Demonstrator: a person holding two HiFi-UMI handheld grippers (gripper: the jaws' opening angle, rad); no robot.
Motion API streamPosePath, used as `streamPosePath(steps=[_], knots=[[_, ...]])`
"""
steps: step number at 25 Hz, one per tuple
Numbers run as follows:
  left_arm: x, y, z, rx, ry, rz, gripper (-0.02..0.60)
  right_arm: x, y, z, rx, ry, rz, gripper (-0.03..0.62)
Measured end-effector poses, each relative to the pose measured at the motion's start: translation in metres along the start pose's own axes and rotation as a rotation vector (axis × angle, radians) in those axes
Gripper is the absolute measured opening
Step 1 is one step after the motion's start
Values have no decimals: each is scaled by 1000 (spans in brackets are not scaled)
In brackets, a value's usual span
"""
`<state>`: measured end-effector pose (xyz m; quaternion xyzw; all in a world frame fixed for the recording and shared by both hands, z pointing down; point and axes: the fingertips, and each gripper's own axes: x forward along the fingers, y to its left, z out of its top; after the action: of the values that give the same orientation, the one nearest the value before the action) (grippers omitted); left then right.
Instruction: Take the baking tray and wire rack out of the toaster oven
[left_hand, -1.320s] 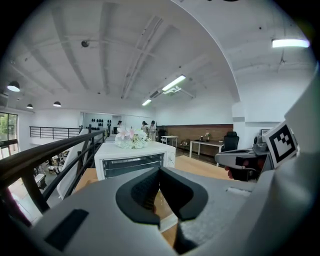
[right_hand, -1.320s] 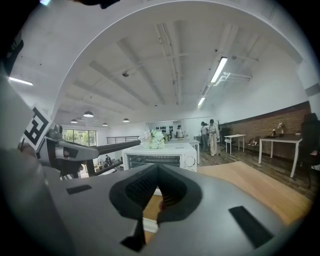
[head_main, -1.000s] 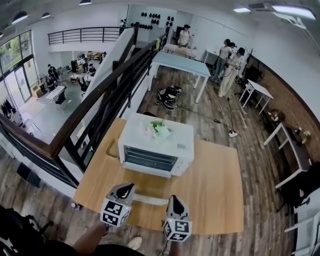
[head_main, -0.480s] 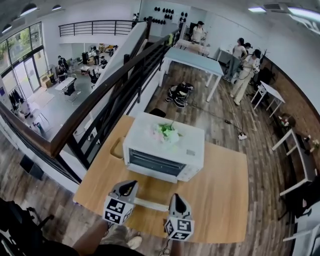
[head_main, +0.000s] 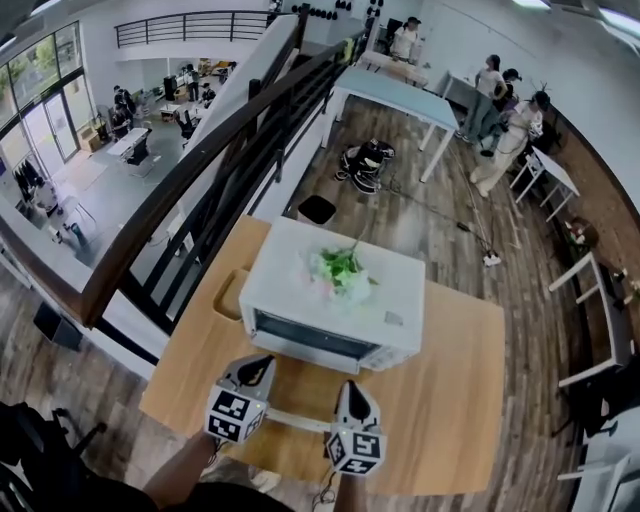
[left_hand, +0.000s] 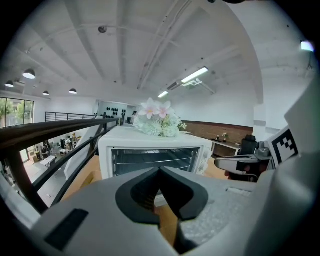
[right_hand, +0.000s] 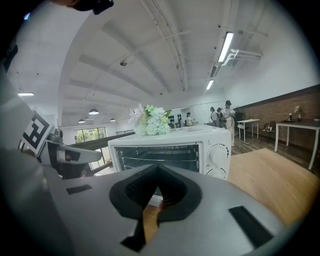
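Wire rack (left_hand: 150, 161): likely stiff, light, inside shut toaster oven (head_main: 280, 270); grip front bar
Left gripper (left_hand: 160, 175): clenched, empty
Right gripper (right_hand: 159, 172): clenched, empty

Toaster oven (head_main: 335, 305) is seen at frame centre on the wooden table (head_main: 450, 390), its glass front turned toward the bottom edge and the door closed. A flower bunch (head_main: 341, 270) is set on its top. Left gripper (head_main: 258, 364) and right gripper (head_main: 347, 388) are held side by side at bottom centre over the table, near the oven front but apart from it. A dark railing (head_main: 200, 165) is run diagonally from top centre to the left edge. People (head_main: 505, 130) are visible upper right.
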<state>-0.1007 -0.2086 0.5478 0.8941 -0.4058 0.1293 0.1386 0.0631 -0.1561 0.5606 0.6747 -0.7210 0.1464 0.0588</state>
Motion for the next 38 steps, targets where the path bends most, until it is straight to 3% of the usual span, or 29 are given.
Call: streamPosePath(steps=[9, 13, 14, 15, 18, 21, 26, 38], knots=[[49, 20, -18, -59, 37, -25, 2, 52, -16, -21, 113, 41, -7, -2], [69, 28, -25, -172, 38, -27, 3, 71, -26, -36, 272, 54, -1, 1], [73, 30, -26, -211, 40, -34, 5, 76, -27, -39, 322, 53, 7, 31], [77, 31, -28, -255, 41, -49, 18, 81, -28, -41, 370, 51, 15, 49], [92, 35, -37, -397, 47, -96, 146, 95, -30, -45, 506, 52, 44, 79], [107, 42, -44, -479, 50, -90, 197, 109, -35, -53, 610, 56, 60, 153], [126, 51, -47, -530, 66, -70, 251, 129, -40, -61, 694, 52, 69, 244], [156, 63, -55, -604, 64, -53, 262, 158, -49, -55, 782, 60, 49, 245]])
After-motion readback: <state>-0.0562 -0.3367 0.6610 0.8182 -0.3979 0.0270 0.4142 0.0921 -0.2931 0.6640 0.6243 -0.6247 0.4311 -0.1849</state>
